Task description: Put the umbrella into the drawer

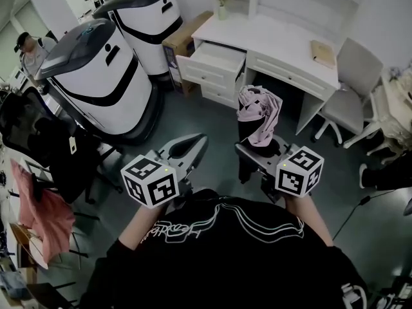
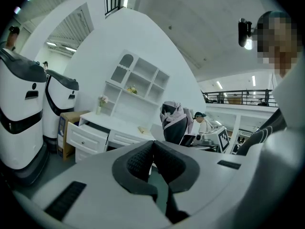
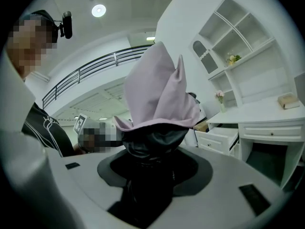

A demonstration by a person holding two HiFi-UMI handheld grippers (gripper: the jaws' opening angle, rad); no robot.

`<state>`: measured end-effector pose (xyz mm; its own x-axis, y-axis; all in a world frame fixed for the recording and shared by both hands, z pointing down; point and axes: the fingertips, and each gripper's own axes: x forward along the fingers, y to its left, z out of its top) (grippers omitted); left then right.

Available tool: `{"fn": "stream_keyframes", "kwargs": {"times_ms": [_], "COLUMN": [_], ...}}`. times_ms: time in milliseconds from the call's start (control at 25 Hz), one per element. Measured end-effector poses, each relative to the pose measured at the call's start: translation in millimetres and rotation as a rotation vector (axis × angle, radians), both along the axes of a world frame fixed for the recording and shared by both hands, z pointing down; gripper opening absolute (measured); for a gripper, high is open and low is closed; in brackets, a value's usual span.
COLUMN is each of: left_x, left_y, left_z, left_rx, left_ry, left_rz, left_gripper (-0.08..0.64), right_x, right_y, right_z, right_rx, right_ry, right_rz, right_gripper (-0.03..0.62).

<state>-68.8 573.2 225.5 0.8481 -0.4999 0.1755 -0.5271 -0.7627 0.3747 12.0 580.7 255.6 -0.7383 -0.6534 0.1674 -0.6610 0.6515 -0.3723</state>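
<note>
Pale pink fabric over a glossy black lining on the umbrella (image 1: pixel 259 116) in the right claw (image 1: pixel 257 150). That claw and the left claw (image 1: pixel 188 145) are light grey with black pads, and their white cubes are patterned with black squares. Ahead of the claws, a white surface (image 1: pixel 283 37) and a white drawer (image 1: pixel 215 60). Left of the left claw, 2 white machines (image 1: pixel 96 76) with dark grey tops and black bands. The floor (image 1: pixel 193 111) is dark grey.
</note>
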Motion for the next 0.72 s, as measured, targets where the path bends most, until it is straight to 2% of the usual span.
{"fn": "stream_keyframes", "kwargs": {"times_ms": [320, 720], "left_x": [10.5, 24.3], "left_y": [-46.8, -202.6], "left_z": [18.4, 46.0], "left_rx": [-0.021, -0.092], "left_ry": [0.006, 0.009], "left_rz": [0.016, 0.056], "left_gripper": [0.020, 0.020], "right_x": [10.6, 26.5], "right_y": [-44.2, -191.3], "right_z": [18.3, 43.1], "right_rx": [-0.023, -0.089], "right_ry": [0.011, 0.017], "right_rz": [0.016, 0.067], "right_gripper": [0.221, 0.221]}}
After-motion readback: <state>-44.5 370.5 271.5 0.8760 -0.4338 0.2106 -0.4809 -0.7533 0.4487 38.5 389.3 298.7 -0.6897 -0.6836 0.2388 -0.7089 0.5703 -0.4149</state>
